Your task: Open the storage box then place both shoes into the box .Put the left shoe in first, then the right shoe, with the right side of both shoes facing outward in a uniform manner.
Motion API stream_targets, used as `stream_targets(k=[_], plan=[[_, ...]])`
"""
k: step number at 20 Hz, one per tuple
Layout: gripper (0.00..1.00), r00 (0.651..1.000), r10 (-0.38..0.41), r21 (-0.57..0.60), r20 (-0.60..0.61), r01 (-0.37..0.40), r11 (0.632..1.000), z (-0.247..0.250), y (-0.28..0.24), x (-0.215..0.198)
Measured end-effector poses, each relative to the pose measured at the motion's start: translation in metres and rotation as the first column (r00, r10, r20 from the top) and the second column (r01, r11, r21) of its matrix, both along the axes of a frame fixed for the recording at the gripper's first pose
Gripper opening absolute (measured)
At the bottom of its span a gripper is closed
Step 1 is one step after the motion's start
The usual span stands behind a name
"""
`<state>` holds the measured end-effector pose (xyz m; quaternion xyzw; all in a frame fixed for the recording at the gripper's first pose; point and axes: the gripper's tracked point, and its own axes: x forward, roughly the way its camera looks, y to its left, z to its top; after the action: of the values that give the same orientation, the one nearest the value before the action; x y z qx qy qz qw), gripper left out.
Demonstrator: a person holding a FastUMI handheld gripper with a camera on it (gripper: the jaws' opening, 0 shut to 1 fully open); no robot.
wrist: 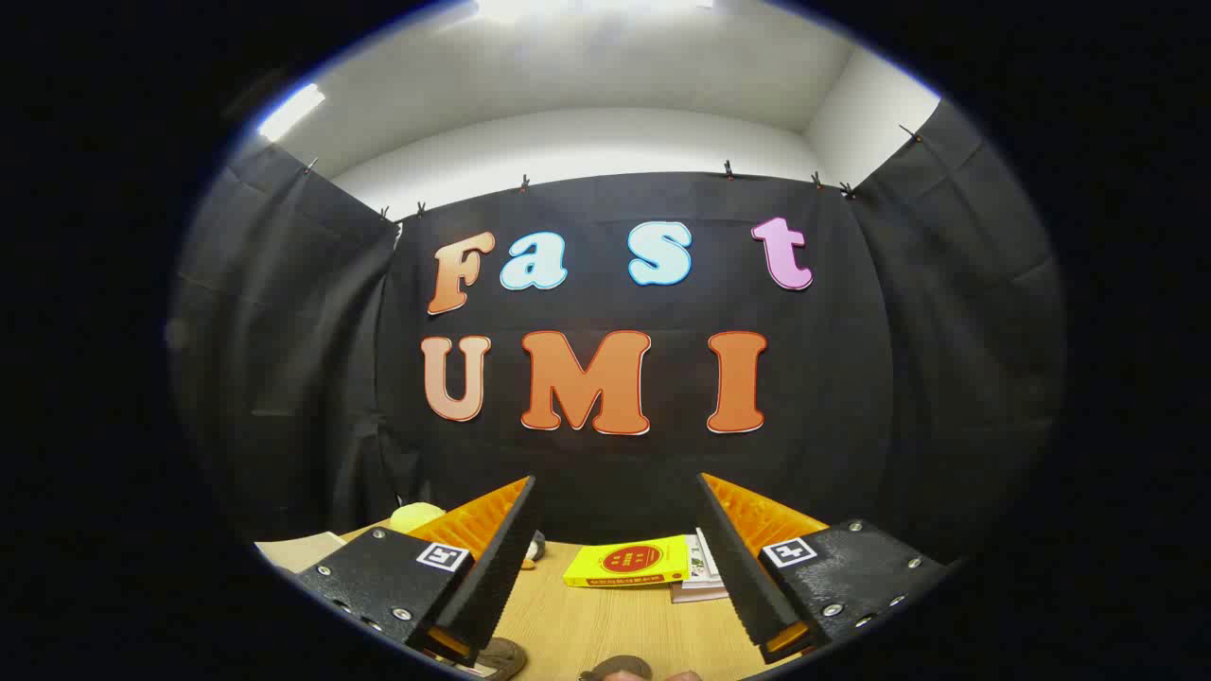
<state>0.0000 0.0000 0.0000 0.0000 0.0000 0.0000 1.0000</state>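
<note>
My gripper point(617, 484) is held high and level over a wooden table point(605, 619), its two fingers spread wide with nothing between them. Low between the finger bases, the brown tips of two shoes peek up: one point(501, 654) by the left finger, the other point(617, 668) nearer the middle. Most of each shoe is hidden below the view.
A yellow book point(629, 563) lies on the table beyond the fingers, with a white booklet point(698, 572) beside it under the right finger. A yellow-green soft object point(414, 515) sits at the far left of the table, near a pale flat sheet point(298, 550).
</note>
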Motion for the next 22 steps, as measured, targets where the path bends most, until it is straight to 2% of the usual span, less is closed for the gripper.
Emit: stream_targets(k=[16,22], plan=[[0.97,1.000,0.011,-0.032,-0.006,-0.012,0.999,-0.004,0.009,0.000],[0.97,0.999,0.038,-0.045,-0.027,-0.040,0.998,-0.013,0.024,-0.002]])
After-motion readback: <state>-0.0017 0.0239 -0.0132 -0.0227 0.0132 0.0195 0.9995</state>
